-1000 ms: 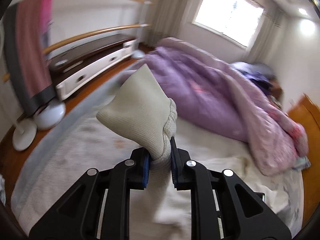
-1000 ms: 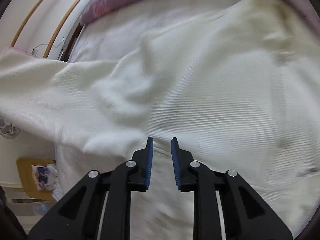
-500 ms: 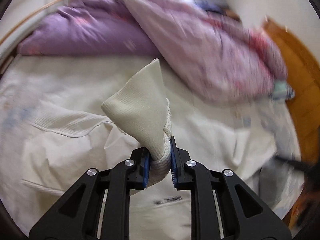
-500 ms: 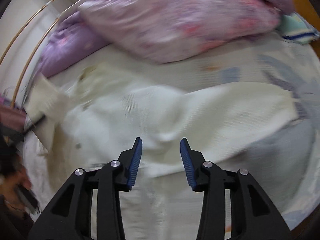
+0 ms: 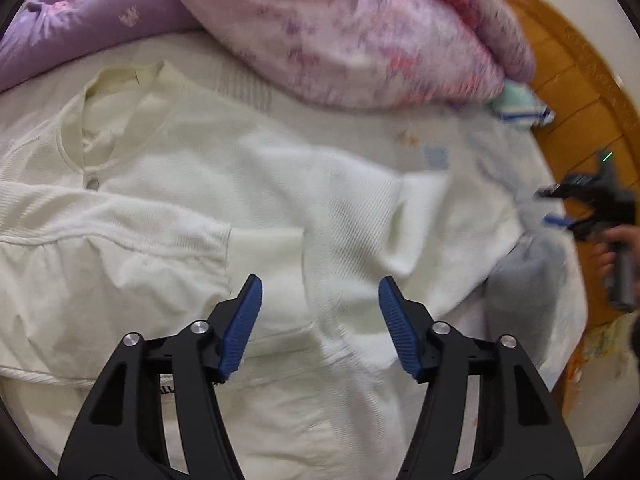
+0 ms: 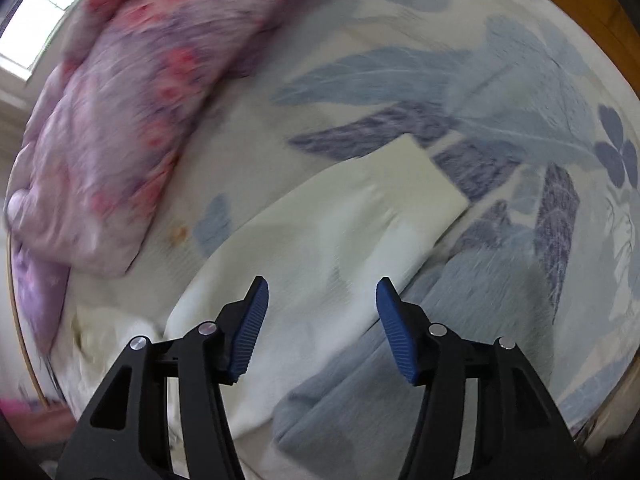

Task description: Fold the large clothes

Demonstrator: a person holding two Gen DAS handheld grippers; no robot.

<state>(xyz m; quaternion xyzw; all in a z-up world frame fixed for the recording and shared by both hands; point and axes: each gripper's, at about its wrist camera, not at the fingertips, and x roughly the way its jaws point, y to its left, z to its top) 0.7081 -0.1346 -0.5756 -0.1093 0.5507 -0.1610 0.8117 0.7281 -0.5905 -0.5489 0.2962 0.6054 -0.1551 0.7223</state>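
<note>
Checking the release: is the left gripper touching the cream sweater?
Apart. Left wrist view: left gripper open, nothing pinched, cream sweater flat beyond its fingers.

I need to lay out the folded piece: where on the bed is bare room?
Bare patterned sheet lies beyond the cream sweater sleeve cuff, toward the wooden bed frame. Crowded: pink quilt along the far side, grey garment near the right gripper.

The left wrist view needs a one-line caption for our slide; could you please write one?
Open left hand-held gripper above a cream cardigan spread on the bed, one sleeve folded across its front.
</note>
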